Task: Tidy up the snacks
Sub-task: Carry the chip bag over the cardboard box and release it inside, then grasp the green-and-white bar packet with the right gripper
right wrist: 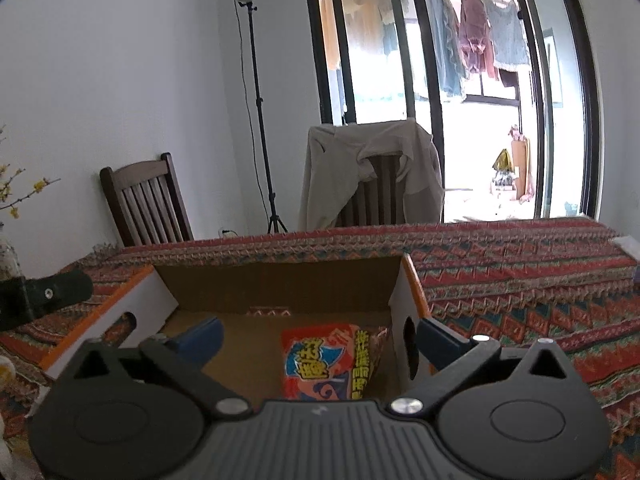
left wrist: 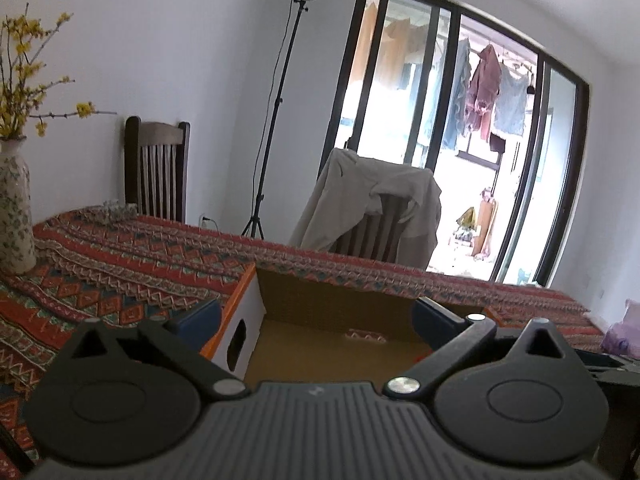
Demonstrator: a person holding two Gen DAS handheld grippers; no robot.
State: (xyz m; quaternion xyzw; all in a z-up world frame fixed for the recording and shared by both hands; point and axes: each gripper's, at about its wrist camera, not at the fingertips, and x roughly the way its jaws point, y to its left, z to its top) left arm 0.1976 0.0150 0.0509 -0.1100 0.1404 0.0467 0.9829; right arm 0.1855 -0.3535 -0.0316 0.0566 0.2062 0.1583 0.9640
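Left gripper (left wrist: 316, 320) spread wide, blue fingertips (left wrist: 200, 318) apart, nothing between them, poised over the near edge of the cardboard box (left wrist: 280, 292). Box open-topped, white side wall with an oval handle hole at 9 o'clock of the brown floor, orange trim along the rim. Standing on a red patterned tablecloth (left wrist: 120, 264).

Right gripper (right wrist: 318, 338) likewise spread, empty, blue fingertips (right wrist: 204, 336) apart above the same box (right wrist: 280, 280). Snack packet (right wrist: 332, 360), red-orange with blue and yellow lettering, lying flat on the box floor toward 3 o'clock, near the right wall, directly ahead between the open fingers but not touched by them. Part of the other gripper showing at 9 o'clock, beyond the box's left wall.

Across the table at 12 o'clock: chair draped with a beige jacket (right wrist: 372, 176). At 10 o'clock: bare wooden chair (right wrist: 148, 204) and a lamp stand (right wrist: 256, 100). At 1 o'clock: glass doors with laundry (right wrist: 472, 40) hanging outside. Flowered vase (left wrist: 14, 212) with yellow blossoms at 9 o'clock in the left wrist view.
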